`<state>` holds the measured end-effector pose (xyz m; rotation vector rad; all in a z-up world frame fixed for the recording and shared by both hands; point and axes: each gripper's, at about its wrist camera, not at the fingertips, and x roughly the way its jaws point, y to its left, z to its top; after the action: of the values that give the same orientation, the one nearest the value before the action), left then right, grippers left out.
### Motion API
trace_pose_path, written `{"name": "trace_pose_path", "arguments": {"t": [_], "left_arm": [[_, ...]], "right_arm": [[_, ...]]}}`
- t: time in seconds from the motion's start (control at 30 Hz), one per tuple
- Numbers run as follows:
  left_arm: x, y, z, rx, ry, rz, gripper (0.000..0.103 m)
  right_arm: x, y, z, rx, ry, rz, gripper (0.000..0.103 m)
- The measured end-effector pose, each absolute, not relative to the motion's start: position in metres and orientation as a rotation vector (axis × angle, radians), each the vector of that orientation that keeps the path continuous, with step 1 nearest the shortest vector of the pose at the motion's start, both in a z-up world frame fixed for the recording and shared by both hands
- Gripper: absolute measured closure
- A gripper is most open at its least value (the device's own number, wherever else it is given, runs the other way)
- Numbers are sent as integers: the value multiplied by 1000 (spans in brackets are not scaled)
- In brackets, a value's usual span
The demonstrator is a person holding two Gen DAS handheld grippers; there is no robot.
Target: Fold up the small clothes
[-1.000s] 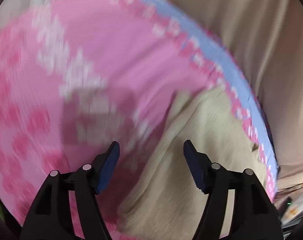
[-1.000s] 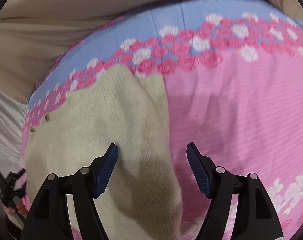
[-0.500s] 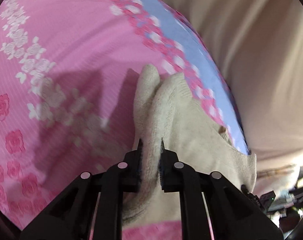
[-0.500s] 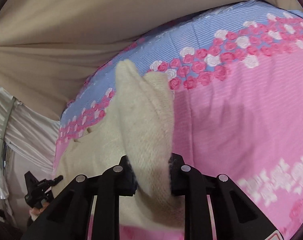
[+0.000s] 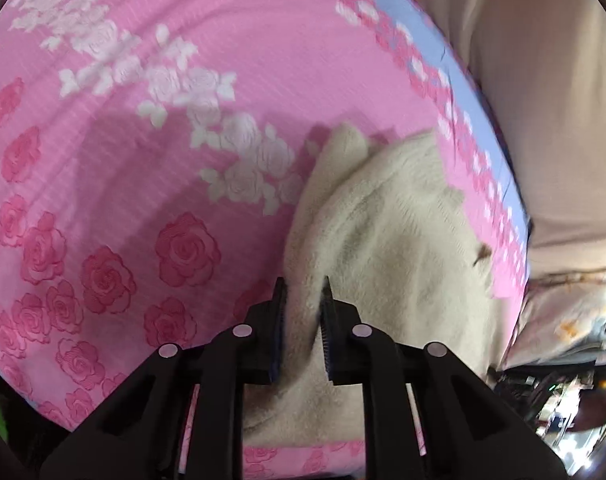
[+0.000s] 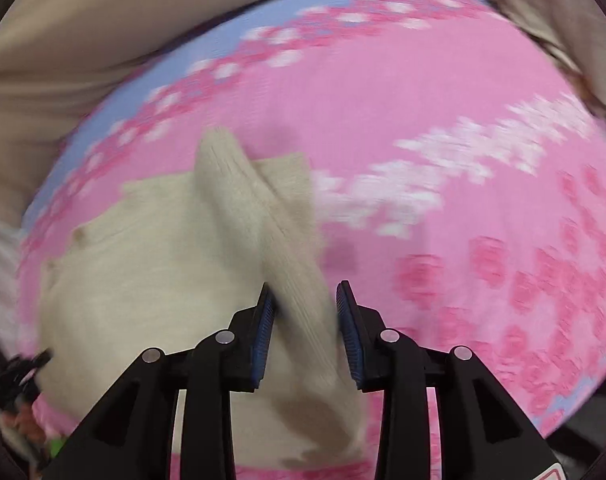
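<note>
My left hand-held gripper (image 5: 303, 300) is clenched on a raised ridge of the cream knit garment (image 5: 391, 240), its jaws nearly closed with the fabric pinched between them. My right hand-held gripper (image 6: 305, 304) grasps the same cream knit garment (image 6: 151, 264) along its right edge, a ribbed strip of knit standing up between the blue pads (image 6: 263, 328); its jaws sit wider than the left's, and from this view I cannot be sure the pads press the cloth firmly.

A second ago both grippers hung open over the flat garment. Half a second ago each had closed on a fold of it. Now the edge is lifted higher and drawn further across: more of the pink sheet shows to the right of the knit in the right wrist view, and both views are smeared by motion. I judge that the first fold is under way, the lifted edge being carried over the body of the garment, which otherwise lies on the bed sheet (image 5: 115, 184).

Further off, the pink rose sheet ends in a blue border (image 6: 183, 56), and beyond it hangs a beige cloth (image 5: 543, 92). I can read no brand, label or writing anywhere.
</note>
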<state>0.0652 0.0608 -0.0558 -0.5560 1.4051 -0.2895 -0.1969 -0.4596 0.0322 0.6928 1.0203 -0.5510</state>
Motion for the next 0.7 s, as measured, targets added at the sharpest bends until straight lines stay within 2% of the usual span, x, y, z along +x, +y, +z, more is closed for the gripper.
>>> {"name": "trace_pose_path", "arguments": {"t": [0.07,0.1,0.13,0.2,0.3,0.37,0.4,0.43,0.47,0.53,0.6,0.7], "left_arm": [[65,59,-32,-507,1310,-305,89],[70,56,-22,-474,1264,-302,85],[74,52,-15,-435,1231,-308,76],[85,45,-14,-417,1218,-297,64],[96,33,-20,-464,1227,-306,63],[103,24,-29,-478,1229,-328,57],[104,18,-34,-459,1235,-328,59],[106,10,-39,-404,1250,-320,86],[107,2,-39,-356,1249,-313,95],[106,1,-31,-332,1199,-286,94],[108,5,-33,-335,1198,-251,94],[114,6,-56,-322,1235,-207,90]], "right_arm": [[-198,-461,50,691,946,-519,57],[-194,-458,57,662,929,-504,40],[-184,-455,62,624,925,-478,35],[-159,-451,56,582,953,-425,35],[-128,-451,31,582,1003,-398,36],[-114,-449,18,608,1022,-377,53],[-108,-447,16,627,1033,-359,95],[-106,-444,22,636,1013,-353,96],[-107,-440,35,634,958,-338,96],[-109,-436,63,606,879,-330,96],[-107,-442,67,606,860,-337,96],[-90,-459,18,534,1022,-424,90]]}}
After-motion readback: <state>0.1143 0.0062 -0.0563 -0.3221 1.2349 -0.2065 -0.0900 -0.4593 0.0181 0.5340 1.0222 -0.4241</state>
